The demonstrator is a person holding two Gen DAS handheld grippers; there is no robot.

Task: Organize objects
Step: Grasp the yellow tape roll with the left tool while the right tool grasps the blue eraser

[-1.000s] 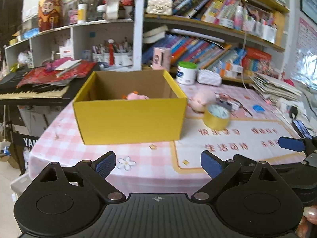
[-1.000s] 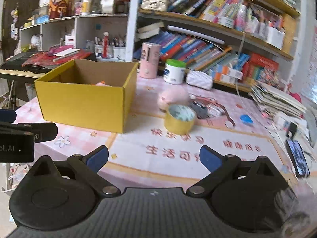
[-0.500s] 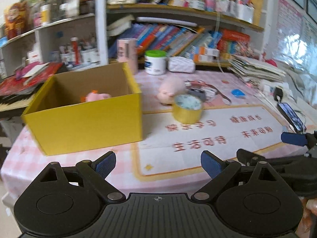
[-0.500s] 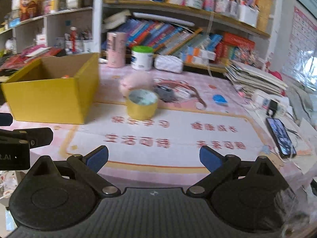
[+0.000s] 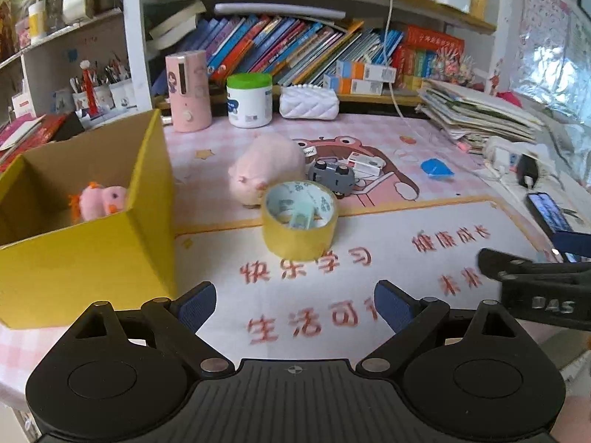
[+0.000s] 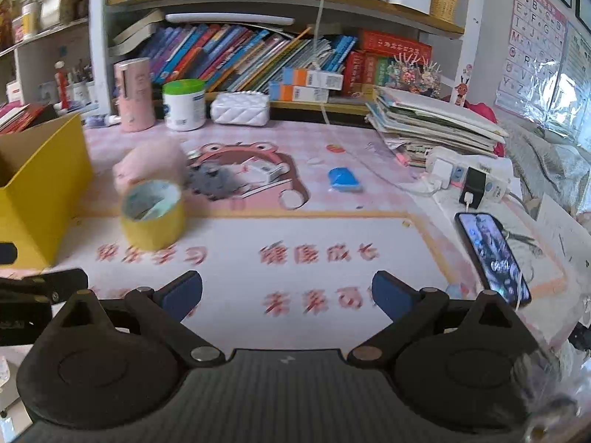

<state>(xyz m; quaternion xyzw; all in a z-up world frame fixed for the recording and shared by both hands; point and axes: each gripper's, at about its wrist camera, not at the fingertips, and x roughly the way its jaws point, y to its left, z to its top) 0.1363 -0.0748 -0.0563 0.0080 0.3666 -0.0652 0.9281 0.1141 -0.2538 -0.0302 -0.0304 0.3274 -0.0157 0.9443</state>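
The left gripper (image 5: 294, 302) hangs over the near edge of the table (image 5: 369, 140) with its blue pads wide apart and nothing between them; the right gripper (image 6: 287, 291) beside it is spread just as wide and also empty. Since a second ago both have swung rightward along the table: the yellow box (image 5: 92, 258), which then filled the middle of the left view, now sits at that view's left side, near the table's left edge, and in the right view only its corner shows. A small pink toy (image 5: 98, 203) lies inside the box as before. The roll of tape (image 5: 300, 221), earlier off to the right of the left gripper, now stands almost straight ahead of it on the white panel of the printed mat (image 5: 369, 243). Just behind the roll sit a pink plush pig (image 5: 266, 166) and a grey toy car (image 5: 332, 177), unmoved. A phone (image 6: 493, 254) lies near the table's right edge.
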